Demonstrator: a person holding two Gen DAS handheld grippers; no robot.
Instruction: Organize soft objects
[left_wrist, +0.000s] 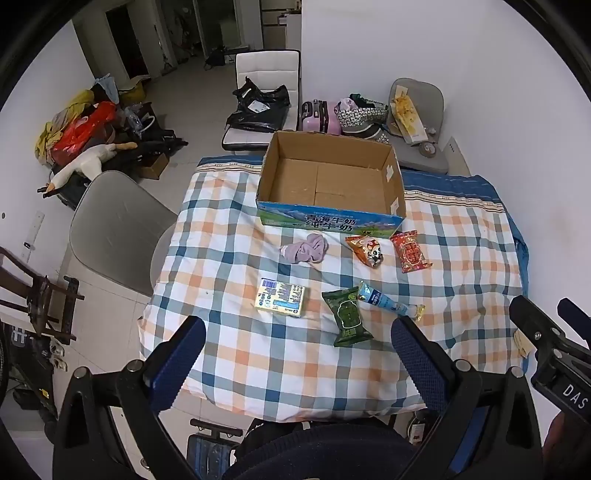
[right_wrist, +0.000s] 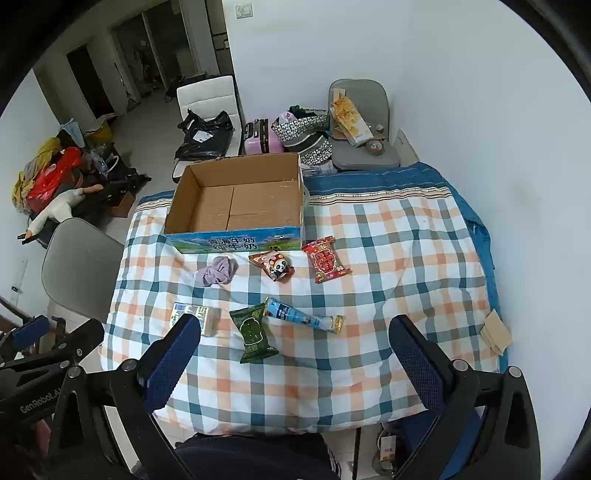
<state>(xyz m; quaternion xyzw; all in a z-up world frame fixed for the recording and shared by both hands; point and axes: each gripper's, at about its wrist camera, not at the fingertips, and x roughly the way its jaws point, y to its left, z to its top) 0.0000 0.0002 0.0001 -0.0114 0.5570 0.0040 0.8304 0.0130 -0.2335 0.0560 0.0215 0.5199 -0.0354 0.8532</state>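
We are at the very start of the sorting, as far as we can judge. The cardboard box (left_wrist: 331, 173) at the far side of the checked cloth (left_wrist: 258, 354) stands open, and its floor is bare; nothing has gone in yet.

All six soft things lie loose on the cloth in front of it. Just near of the box, towards the left, is the crumpled purple cloth (left_wrist: 306, 248). To its right sit the orange panda snack packet (left_wrist: 365, 250) and, further right, the red snack packet (left_wrist: 410, 251), close together but apart. In the nearer row the yellow tissue pack (left_wrist: 281, 297) lies on the left, well apart from the rest; the green packet (left_wrist: 348, 316) lies in the middle, and the blue tube-shaped packet (left_wrist: 384, 300) runs out to the right, its wide end touching or overlapping the green one's far corner.

Our left gripper (left_wrist: 298, 360) hangs over the near edge of the cloth with its jaws spread wide and nothing between them. Our right gripper (right_wrist: 295, 360) is likewise released and empty, its left finger (right_wrist: 171, 360) covering part of the tissue pack in that view.

So all six items are left to move, presumably into the box. The green packet and the tissue pack look closest to reach.
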